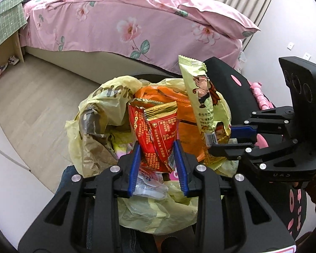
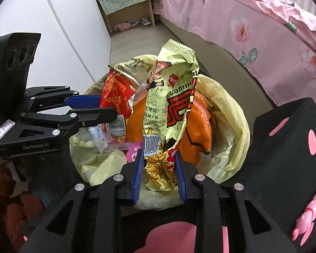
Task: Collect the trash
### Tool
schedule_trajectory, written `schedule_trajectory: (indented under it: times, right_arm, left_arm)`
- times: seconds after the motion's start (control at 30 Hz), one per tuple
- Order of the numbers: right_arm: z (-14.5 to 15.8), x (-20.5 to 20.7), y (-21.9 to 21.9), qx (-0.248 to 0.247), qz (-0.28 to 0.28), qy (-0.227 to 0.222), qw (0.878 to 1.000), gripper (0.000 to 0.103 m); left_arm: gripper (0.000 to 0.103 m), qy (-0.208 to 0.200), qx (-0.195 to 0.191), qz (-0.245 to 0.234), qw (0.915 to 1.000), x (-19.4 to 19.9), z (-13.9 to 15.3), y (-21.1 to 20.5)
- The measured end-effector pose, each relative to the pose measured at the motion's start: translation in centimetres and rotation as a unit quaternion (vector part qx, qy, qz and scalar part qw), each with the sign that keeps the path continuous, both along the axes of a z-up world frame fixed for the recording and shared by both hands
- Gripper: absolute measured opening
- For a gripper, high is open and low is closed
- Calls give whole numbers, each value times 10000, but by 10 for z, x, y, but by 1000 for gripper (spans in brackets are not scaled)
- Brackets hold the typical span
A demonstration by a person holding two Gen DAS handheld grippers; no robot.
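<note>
Bin w/ yellow liner [image 2: 231, 109] holds orange bag [image 2: 200, 126], clear plastic. Left gripper [image 1: 158, 151] clamps red wrapper [image 1: 158, 130]; right gripper [image 2: 159, 166] clamps yellow-green wrapper [image 2: 170, 97], both above bin's mouth. Bed edge [image 1: 115, 54] nearby; bare floor [image 1: 38, 97] to one side.

The left gripper [image 1: 158, 145] is black with blue pads; so is the right gripper [image 2: 159, 158]; the red wrapper [image 1: 155, 130] carries gold trim and white print; the noodle wrapper [image 2: 170, 97] is pale yellow-green with a cartoon figure, red-and-black lettering and a white barcode; the bin liner [image 2: 227, 113] is pale yellow; an orange bag [image 2: 200, 130] lies inside; the bedspread [image 1: 126, 25] is pink with flowers and green leaves; the checked cloth [image 1: 4, 23] is green with white lines.
</note>
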State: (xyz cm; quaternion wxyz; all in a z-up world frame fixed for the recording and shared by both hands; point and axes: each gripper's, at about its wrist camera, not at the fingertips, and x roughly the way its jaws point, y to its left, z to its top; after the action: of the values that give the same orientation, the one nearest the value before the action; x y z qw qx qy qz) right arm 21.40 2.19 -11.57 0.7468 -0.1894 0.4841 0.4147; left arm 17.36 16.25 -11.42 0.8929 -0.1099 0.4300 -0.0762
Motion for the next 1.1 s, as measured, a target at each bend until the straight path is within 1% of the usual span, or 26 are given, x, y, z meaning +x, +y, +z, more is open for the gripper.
schedule_trajectory:
  times: [0.17, 0.2, 0.23, 0.27, 0.43, 0.5, 0.57, 0.63, 0.73, 0.83, 0.97, 1.03, 1.1]
  right_arm:
    - [-4, 6, 2, -21, -125, 47, 9999, 29]
    - [-4, 6, 1, 2, -158, 55, 9999, 30]
    - [-4, 6, 1, 34, -192, 61, 9998, 31]
    - [-3, 6, 0, 73, -233, 59, 9997, 37]
    - [7, 5, -7, 235, -402, -18, 9989, 47]
    - [15, 0, -12, 346, -524, -145, 9979, 48]
    - [24, -4, -23, 501, -737, -249, 9957, 48]
    - [36, -10, -37, 662, -948, -366, 9926, 48]
    - [54, -24, -62, 841, -1212, -572, 9874, 48]
    - [72, -41, -89, 962, -1455, -818, 9813, 48]
    - [94, -69, -126, 1097, -1800, -1037, 9720, 48]
    - [105, -90, -143, 1143, -1981, -1185, 9663, 48]
    - [112, -110, -157, 1160, -2176, -1337, 9599, 48]
  left_arm:
    - [31, -6, -69, 9, 10000, 2, 2, 3]
    - [33, 1, -112, -5, 9999, 2, 2, 4]
    - [37, 6, -151, -7, 9999, 2, 2, 6]
    - [39, 8, -179, -8, 9998, 2, 2, 7]
    - [47, -84, -241, 181, 9995, -2, 6, 12]
    - [51, -130, -316, 214, 9992, -3, 10, 13]
    - [58, -156, -375, 168, 9990, -4, 14, 12]
    - [60, -151, -392, 60, 9991, -5, 18, 7]
    - [65, -240, -297, 37, 9993, -12, 27, -1]
    - [70, -452, -191, 59, 9988, -26, 45, -16]
    - [70, -840, 237, 90, 9961, -56, 75, -48]
    - [70, -984, 290, 134, 9946, -74, 90, -64]
    - [70, -1020, 300, 176, 9942, -90, 100, -77]
